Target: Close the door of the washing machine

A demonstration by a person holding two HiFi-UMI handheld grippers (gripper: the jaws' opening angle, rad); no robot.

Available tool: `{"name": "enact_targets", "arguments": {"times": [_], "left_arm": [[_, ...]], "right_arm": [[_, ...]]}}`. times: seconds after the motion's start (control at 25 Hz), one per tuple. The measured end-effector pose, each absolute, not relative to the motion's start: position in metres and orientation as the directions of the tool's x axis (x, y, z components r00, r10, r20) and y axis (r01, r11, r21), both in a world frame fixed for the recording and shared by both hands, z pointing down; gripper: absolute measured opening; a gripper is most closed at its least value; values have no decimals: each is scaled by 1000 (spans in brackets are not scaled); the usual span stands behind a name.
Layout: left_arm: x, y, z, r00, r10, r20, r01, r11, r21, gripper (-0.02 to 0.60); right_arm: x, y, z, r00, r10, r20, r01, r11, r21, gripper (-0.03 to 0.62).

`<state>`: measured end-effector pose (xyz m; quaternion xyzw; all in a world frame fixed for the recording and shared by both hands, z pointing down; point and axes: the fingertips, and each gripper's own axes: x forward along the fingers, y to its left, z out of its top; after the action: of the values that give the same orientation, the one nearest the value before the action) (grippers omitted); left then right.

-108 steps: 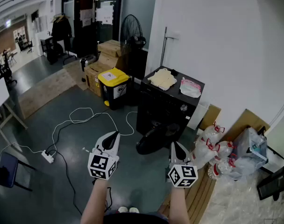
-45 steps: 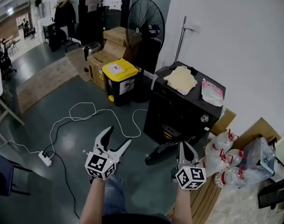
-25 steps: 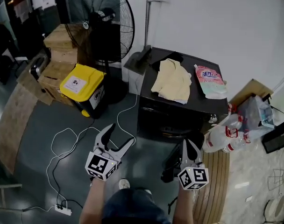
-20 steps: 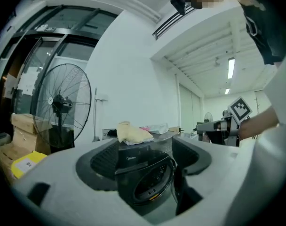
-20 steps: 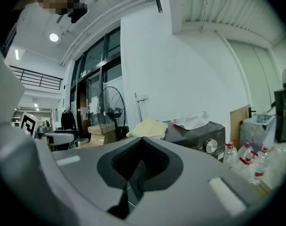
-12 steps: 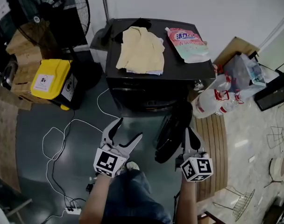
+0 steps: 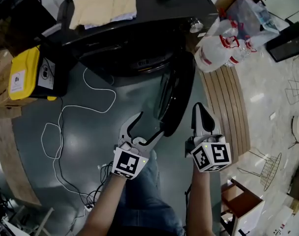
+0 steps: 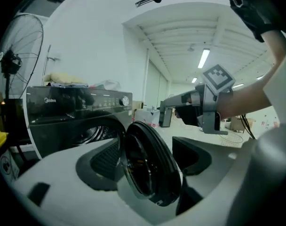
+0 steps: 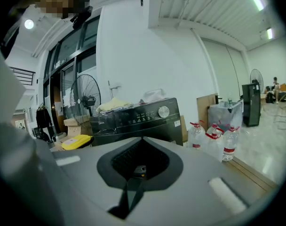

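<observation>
grey floor (image 7: 93, 149) carries washing machine (image 7: 130, 50), yellow bin (image 7: 22, 75), white cable (image 7: 115, 95), water bottles (image 7: 214, 53).

1. Large open work hall or test space rather than a home: high ribbed ceiling (image 8: 180, 36) with strip lights (image 8: 203, 58), tall bare white walls (image 9: 133, 46).
2. Plain grey floor (image 7: 90, 151) strewn with loose white cable (image 7: 90, 110).
3. Washing machine (image 7: 134, 38) parked freestanding among a yellow bin (image 7: 26, 73), big water bottles (image 7: 221, 45), wooden boards (image 7: 228, 107) and a pedestal fan (image 9: 85, 100).

Both grippers now near washing machine (image 7: 115, 48); left gripper (image 7: 149, 124) jaws, shut earlier, spread at door (image 7: 176, 90) edge.
</observation>
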<state>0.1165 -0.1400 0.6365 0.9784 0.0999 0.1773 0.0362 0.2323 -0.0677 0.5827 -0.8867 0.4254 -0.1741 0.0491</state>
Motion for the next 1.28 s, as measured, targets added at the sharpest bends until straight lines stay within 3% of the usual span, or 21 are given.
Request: {"name": "enact_targets", "arguments": {"times": [0.4,0.8,1.28], "left_arm": [[115,-46,742,887,152,435,118,-988,105,341],[126,-23,796,855,35,518,-26,-993,111,185],[133,-27,799,840,51,540,-6,-995,103,80]], "right_arm": [[228,-25,649,612,-741,275,-688,-671,-278,11],[230,-18,671,594,-755,278,-697,-655,-291,11],[232,-36,673,551,-780,296,-726,-623,-292,11]]}}
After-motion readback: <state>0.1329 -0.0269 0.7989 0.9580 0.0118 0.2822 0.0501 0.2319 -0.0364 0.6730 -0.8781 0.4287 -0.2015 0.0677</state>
